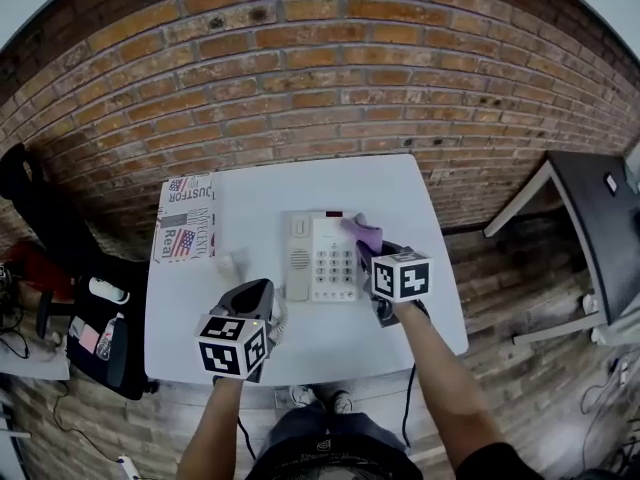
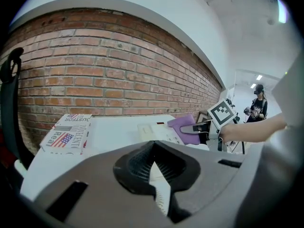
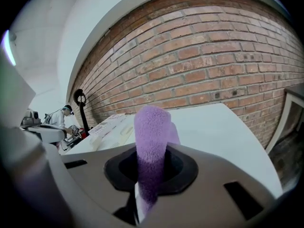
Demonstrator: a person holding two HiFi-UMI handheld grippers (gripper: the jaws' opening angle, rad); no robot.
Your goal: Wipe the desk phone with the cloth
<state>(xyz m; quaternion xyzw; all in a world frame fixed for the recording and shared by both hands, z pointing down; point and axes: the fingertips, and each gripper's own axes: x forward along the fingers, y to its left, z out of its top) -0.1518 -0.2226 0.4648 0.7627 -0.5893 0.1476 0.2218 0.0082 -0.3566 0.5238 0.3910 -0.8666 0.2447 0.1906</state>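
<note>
A cream desk phone (image 1: 320,258) lies in the middle of the white table (image 1: 260,193), handset on its left side. My right gripper (image 1: 372,253) is over the phone's right edge, shut on a purple cloth (image 1: 365,234) that sticks out toward the phone's far right corner. In the right gripper view the cloth (image 3: 151,141) stands up from between the jaws. My left gripper (image 1: 264,288) hovers at the phone's near left corner, jaws together with nothing in them. From the left gripper view the phone (image 2: 156,132), the cloth (image 2: 185,127) and my right gripper (image 2: 202,127) lie ahead.
A printed cardboard box (image 1: 185,230) lies on the table's left side, a small white object (image 1: 230,265) next to it. A brick wall (image 1: 320,78) runs behind. A black chair with bags (image 1: 95,333) stands left, a dark table (image 1: 600,228) right.
</note>
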